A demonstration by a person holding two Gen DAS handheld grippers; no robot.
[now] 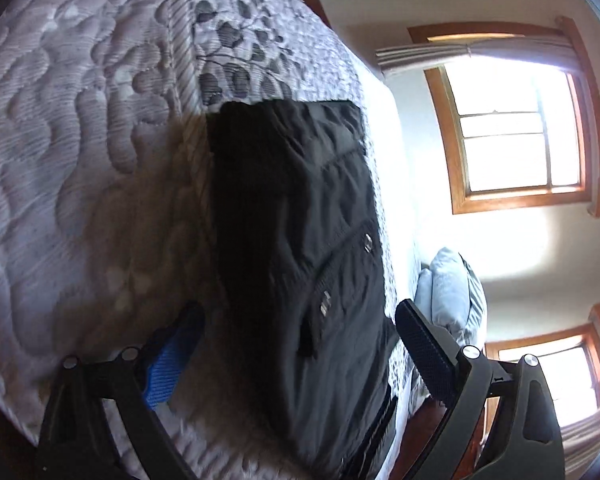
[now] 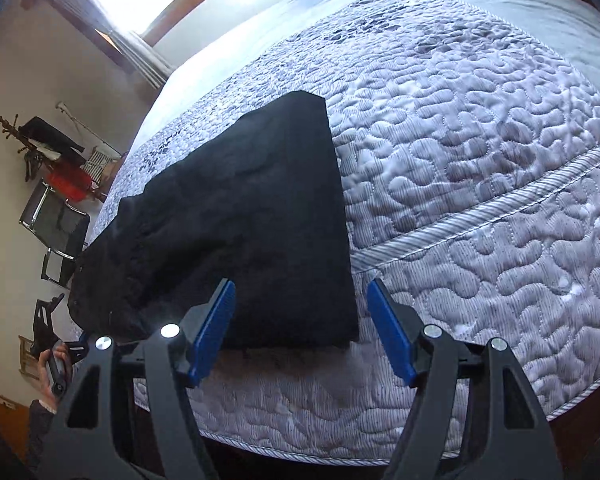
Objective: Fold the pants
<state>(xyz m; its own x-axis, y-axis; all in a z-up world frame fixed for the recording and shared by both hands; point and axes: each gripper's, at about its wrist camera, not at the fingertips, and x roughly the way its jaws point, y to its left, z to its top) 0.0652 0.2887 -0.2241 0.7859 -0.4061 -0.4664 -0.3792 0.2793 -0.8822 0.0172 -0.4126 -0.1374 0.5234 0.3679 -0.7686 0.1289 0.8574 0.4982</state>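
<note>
Just ahead of our right gripper (image 2: 300, 320) the black pants (image 2: 236, 224) lie folded flat on the quilted bedspread (image 2: 480, 152), near the bed's close edge. Our jaws stand well apart with nothing between the blue pads (image 2: 390, 332); the near corner of the pants sits a little beyond the fingertips, more toward the left pad than the right, and we touch nothing. The folded stack runs away from us and off to the left, where a looser, uneven part of the cloth reaches the bed's side. Low at our left, a hand (image 2: 54, 364) grips the handle of the other tool. Beyond the bed's left side stand a chair (image 2: 56, 232) and a rack with dark and red things, too small to name.

Our left gripper (image 1: 300, 328) also stands wide open, one finger on either side of the pants (image 1: 300, 220) in its view, though we cannot tell whether the pads touch the cloth. A zipper and small metal snaps show on the fabric just ahead of this claw. To its right, past the bed's edge, a pale blue pillow (image 1: 448, 288) lies, and bright windows (image 1: 516, 132) fill the wall behind.
</note>
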